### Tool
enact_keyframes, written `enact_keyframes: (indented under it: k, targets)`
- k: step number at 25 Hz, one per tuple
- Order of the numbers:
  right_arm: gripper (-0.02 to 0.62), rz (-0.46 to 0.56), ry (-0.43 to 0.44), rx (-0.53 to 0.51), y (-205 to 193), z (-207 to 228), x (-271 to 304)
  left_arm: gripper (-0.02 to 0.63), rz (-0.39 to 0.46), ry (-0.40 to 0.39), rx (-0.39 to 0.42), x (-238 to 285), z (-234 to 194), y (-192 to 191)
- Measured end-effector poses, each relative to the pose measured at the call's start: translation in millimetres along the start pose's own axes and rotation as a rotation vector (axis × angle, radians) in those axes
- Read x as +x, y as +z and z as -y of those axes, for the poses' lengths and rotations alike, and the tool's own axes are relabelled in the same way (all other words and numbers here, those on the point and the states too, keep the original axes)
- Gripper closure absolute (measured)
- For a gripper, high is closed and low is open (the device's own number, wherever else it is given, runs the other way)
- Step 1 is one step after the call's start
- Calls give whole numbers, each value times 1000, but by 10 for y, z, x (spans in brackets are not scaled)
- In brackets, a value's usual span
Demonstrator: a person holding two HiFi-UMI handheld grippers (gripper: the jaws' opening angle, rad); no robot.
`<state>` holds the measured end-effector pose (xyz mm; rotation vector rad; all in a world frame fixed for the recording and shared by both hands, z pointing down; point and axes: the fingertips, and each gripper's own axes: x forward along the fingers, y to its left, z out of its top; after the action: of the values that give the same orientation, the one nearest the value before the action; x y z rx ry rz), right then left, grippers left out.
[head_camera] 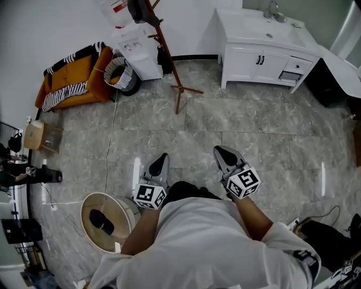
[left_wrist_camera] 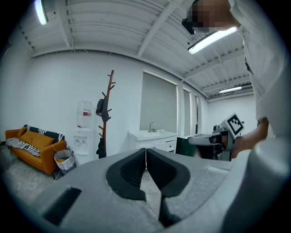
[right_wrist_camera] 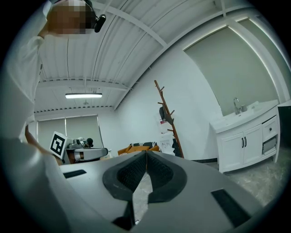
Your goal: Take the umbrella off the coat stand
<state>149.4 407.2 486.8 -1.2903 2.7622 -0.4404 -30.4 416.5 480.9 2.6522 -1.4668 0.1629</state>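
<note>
Left gripper [head_camera: 162, 157] and right gripper [head_camera: 220, 150] are both pinched shut, holding nothing. Umbrella [head_camera: 137, 10], I think that dark bundle, hangs high on the stand [head_camera: 169, 56], well apart from both.

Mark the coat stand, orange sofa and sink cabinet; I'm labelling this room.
coat stand [head_camera: 175, 76], head view, wooden pole.
orange sofa [head_camera: 73, 73], head view, seat cushion.
sink cabinet [head_camera: 251, 61], head view, door front.

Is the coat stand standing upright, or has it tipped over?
Upright. The coat stand rises straight beside the water dispenser, and the head view shows its legs planted on the tiled floor.
</note>
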Motion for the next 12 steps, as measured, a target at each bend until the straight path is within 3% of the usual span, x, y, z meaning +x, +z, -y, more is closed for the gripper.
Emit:
enact_keyframes:
  k: [12]
  targets:
    - [580,-31,8,18,-69,264,282,589,-11,32,-40,281,-189,-130]
